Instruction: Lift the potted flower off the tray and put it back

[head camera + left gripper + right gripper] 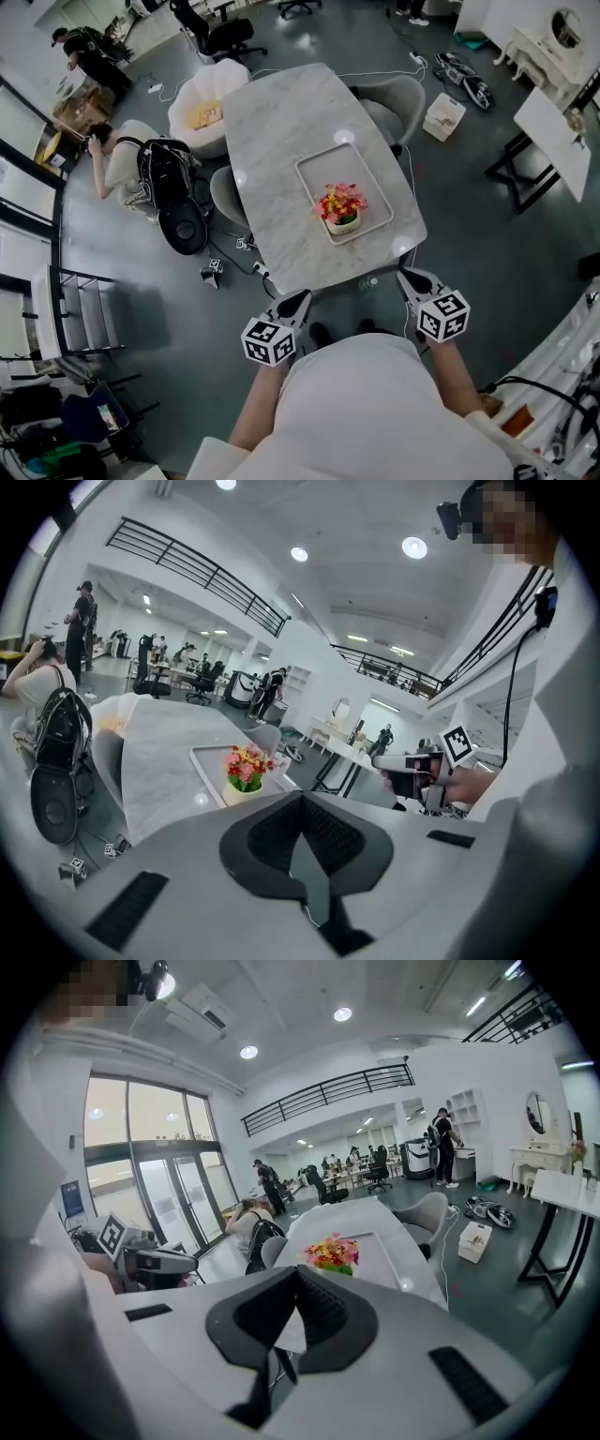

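We hold the left gripper [298, 298] and right gripper [406, 276] pinched shut and empty at lower centre, so reaching in unopened could topple the potted flower [341, 208] on the tray [314, 171] mid-frame.

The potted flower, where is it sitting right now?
In the head view the potted flower stands in the white tray, at the tray's end nearer the person, towards the near end of the marble table.

The person is holding the grey two-jaw left gripper [296, 300] and the matching grey right gripper [409, 277] out in front of the torso. Both are pointing forward and slightly downward, jaws closed together on nothing.
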### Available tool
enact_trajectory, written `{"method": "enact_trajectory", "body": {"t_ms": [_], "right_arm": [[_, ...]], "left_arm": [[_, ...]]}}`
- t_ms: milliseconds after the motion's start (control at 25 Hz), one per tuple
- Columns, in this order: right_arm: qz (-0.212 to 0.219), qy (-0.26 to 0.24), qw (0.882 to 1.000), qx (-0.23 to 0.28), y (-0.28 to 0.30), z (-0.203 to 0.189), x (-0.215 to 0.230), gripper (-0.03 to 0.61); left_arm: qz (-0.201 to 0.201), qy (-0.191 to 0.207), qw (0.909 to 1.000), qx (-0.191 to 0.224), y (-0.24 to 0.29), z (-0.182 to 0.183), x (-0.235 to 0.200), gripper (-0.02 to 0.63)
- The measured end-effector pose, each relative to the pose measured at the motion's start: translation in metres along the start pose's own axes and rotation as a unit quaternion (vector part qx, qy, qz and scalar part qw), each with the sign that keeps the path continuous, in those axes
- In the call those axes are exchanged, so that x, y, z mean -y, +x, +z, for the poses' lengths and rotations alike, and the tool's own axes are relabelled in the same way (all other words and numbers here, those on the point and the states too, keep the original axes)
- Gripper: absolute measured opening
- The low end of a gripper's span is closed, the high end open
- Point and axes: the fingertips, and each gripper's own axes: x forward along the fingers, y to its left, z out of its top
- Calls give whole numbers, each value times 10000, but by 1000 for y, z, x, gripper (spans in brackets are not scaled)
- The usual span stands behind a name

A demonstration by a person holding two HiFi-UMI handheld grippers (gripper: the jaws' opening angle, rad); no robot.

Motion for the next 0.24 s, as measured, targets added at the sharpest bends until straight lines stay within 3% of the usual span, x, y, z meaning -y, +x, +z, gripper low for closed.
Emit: {"method": "enact_trajectory", "body": {"t_ms": [240], "right_arm": [[-27,52,10000,21,1,-3,-4,17]], "left_arm": [[68,-86,9999,70,-10,-2,-9,5]]}}
